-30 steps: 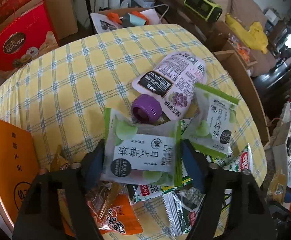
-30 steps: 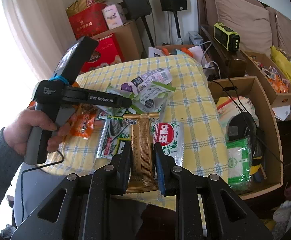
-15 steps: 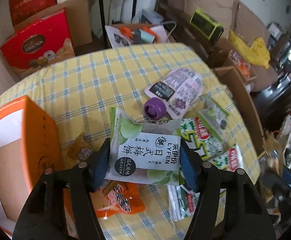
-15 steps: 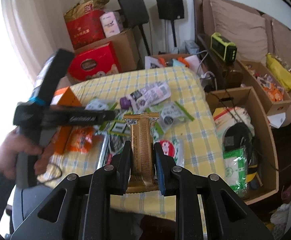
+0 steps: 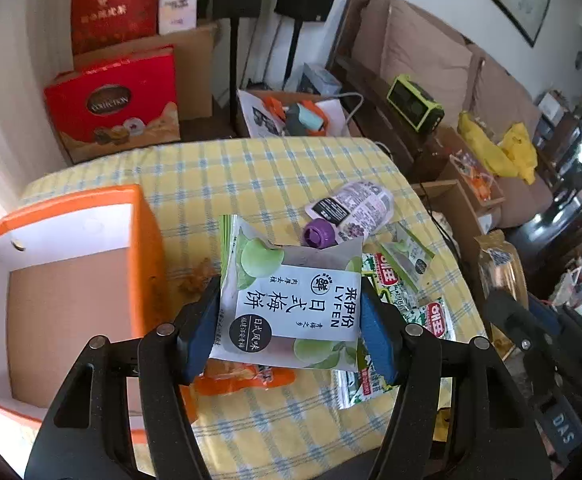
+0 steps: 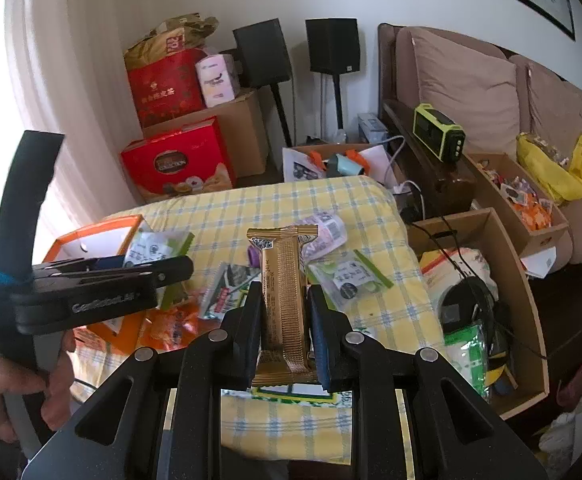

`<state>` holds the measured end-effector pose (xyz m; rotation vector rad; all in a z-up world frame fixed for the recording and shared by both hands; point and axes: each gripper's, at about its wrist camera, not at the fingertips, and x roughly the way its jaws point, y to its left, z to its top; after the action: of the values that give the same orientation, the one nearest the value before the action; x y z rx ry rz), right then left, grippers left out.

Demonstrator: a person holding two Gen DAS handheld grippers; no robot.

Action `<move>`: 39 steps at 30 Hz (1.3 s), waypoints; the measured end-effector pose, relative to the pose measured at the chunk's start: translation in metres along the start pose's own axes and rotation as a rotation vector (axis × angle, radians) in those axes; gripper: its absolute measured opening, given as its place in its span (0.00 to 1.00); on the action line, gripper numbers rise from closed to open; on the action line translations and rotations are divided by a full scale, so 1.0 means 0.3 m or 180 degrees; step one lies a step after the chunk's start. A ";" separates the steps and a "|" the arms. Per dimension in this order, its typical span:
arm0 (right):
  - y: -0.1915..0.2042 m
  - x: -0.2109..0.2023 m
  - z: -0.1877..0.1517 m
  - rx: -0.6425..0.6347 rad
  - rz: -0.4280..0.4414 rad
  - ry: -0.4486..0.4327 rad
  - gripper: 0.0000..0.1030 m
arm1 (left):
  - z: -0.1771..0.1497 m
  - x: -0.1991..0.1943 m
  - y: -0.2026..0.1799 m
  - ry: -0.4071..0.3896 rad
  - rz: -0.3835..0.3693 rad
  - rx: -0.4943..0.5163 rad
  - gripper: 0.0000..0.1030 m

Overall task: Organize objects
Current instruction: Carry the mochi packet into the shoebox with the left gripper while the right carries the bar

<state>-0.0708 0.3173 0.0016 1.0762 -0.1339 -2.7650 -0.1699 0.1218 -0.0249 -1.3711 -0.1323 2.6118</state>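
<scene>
My left gripper (image 5: 289, 316) is shut on a green-and-white plum snack packet (image 5: 291, 300), held above the yellow checked table (image 5: 251, 172). An open orange box (image 5: 63, 280) with a white and brown inside sits just to its left. My right gripper (image 6: 285, 312) is shut on a gold wafer bar (image 6: 283, 292), lifted over the table. In the right wrist view the left gripper (image 6: 159, 270) shows side-on at the left, its packet (image 6: 151, 244) beside the orange box (image 6: 91, 236). A purple-capped pouch (image 5: 351, 208), a second plum packet (image 6: 349, 276) and several other snack bags lie on the cloth.
An orange snack bag (image 5: 243, 374) and green seaweed packs (image 5: 403, 284) lie under my left gripper. Red gift boxes (image 5: 115, 104) and cardboard boxes stand behind the table. A cardboard box (image 6: 483, 300) with bags sits on the floor at the right, near a sofa (image 6: 463, 84).
My left gripper has lifted the plum packet and carried it leftward, bringing the orange box's open inside into view. The right gripper has risen a little with the gold bar.
</scene>
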 end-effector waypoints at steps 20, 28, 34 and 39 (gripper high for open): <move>0.193 0.017 0.062 -0.0188 0.0129 0.0113 0.21 | -0.087 -0.223 0.167 -0.0398 0.0317 -0.0125 0.59; 0.298 0.045 0.072 -0.0298 0.0211 0.0142 0.21 | -0.103 -0.275 0.266 -0.0436 0.0398 -0.0237 0.59; 0.394 0.065 0.084 -0.0432 0.0274 0.0153 0.21 | -0.115 -0.298 0.348 -0.0430 0.0463 -0.0347 0.59; 0.470 0.095 0.090 -0.0504 0.0380 0.0196 0.21 | -0.127 -0.303 0.408 -0.0422 0.0551 -0.0407 0.60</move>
<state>-0.0918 0.1742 0.0231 1.0742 0.0277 -2.5847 -0.1033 -0.0171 0.0065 -1.3013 -0.2117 2.8845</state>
